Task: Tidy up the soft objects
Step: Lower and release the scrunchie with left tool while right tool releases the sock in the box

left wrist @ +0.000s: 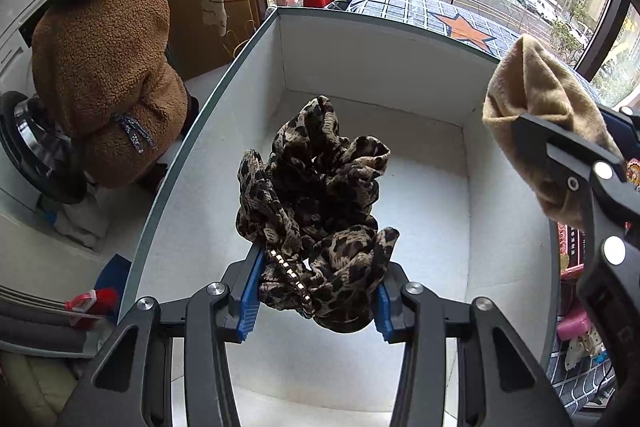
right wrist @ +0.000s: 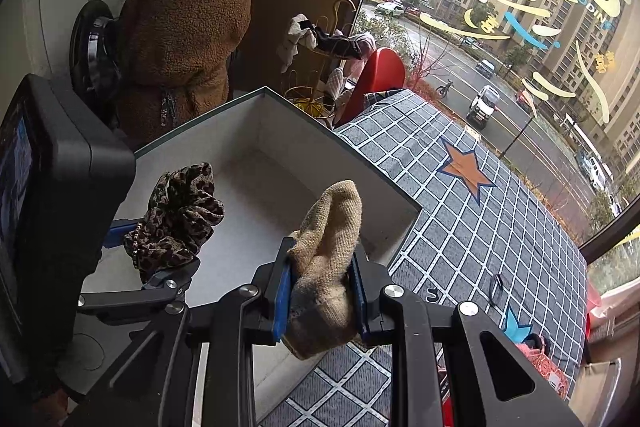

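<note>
The left tongs [left wrist: 318, 301] are seen clenched on a leopard-print scrunchie [left wrist: 316, 195], its gathered fabric pinched between the blue pads [left wrist: 250, 301] and bunched upward and away from them. A short row of small pale studs can be made out along one fold, near the left pad. The scrunchie is held over the open white box [left wrist: 400, 67], above the box's bare floor and apart from its walls.

The right tongs [right wrist: 320, 301] are clenched on a tan knitted sock [right wrist: 328, 255], which is squeezed between the two blue pads, its upper part standing up past the fingertips and its darker lower end hanging beneath them. In the right wrist view the sock is seen over the near right edge of the box, where the box meets the grey checked cloth [right wrist: 500, 247]. In the left wrist view the same sock and tongs appear at the right, at the level of the box's right wall.

The box, grey on its rim and white inside, rests on the checked cloth, on which an orange star [right wrist: 466, 169] is printed to the right of the box. A red chair back [right wrist: 384, 75] is visible beyond the far corner of the box, and a large window onto a street with cars lies past it. At the far left a person in a brown fleece coat [left wrist: 108, 79] is bent toward the open door of a washing machine [left wrist: 36, 147].
</note>
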A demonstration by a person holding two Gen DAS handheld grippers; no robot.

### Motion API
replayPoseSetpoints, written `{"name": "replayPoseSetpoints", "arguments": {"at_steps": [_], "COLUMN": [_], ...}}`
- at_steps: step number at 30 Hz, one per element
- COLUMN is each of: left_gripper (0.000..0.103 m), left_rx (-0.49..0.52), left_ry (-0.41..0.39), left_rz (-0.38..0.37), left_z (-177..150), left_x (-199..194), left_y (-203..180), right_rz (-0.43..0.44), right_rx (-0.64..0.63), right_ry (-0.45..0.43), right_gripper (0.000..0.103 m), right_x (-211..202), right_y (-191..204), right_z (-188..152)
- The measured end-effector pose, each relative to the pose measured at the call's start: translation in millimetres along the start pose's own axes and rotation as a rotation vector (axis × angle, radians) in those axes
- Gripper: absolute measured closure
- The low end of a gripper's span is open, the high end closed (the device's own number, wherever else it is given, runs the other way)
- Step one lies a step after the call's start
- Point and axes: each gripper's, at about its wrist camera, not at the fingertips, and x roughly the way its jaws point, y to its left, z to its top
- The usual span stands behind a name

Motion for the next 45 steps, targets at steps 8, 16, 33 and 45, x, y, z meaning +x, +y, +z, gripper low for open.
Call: {"name": "replayPoseSetpoints", "arguments": {"at_steps": [8,16,33,45], "left_gripper": [0.054,0.054,0.054,0.054], "left_rx": [0.002,0.005,0.053,0.235], "left_ry": [0.001,0.003,-0.004,-0.023], "left_rz": [-0.007,-0.012,-0.024,-0.102], "left_z": [1,3,-3,-11], "left_x": [1,4,14,9], "left_y": [-1,-2,-6,-29], "right_rz": [0.0,-0.002,0.031,0.051], "right_rx": [0.0,0.0,0.111,0.177], "right_ry": [0.007,0.01,0.027,-0.015], "right_gripper": [0.077,0.077,0.077,0.077], "right_x": [5,8,32,10], "right_y": [1,1,5,-11], "right_z": [2,3,-16,-24]}}
